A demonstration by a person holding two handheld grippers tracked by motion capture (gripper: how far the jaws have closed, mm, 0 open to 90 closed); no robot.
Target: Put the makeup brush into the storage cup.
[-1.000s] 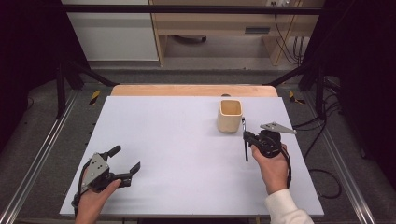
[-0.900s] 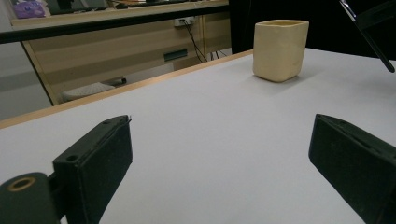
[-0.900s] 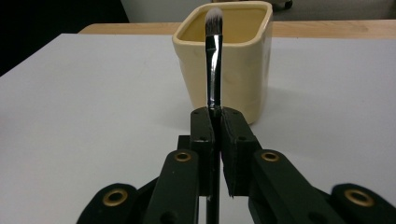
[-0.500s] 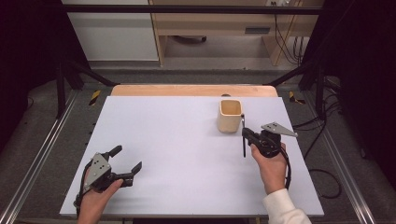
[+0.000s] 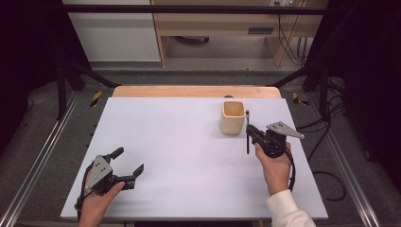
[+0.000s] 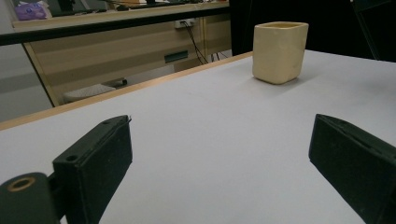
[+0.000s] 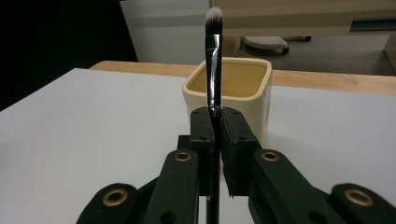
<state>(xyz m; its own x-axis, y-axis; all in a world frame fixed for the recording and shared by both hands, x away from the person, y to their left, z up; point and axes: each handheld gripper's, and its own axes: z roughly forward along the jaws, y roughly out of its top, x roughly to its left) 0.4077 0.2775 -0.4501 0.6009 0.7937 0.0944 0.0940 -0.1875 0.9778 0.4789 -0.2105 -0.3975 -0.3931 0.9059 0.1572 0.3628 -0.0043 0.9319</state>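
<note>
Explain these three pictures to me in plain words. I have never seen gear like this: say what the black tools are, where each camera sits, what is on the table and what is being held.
A person sits at a white table with a hand-held two-jaw gripper in each hand. The high view looks down from above the person's side. Each of the other two pictures comes from a camera riding on one gripper, looking along its black jaws.

The left gripper rests near the table's front left, jaws wide apart with nothing between them.

The right gripper is shut on a brush, pinching its handle so the pale bristle tip points up.

A cream cup stands on the table, open and apparently empty, just beyond the brush.
</note>
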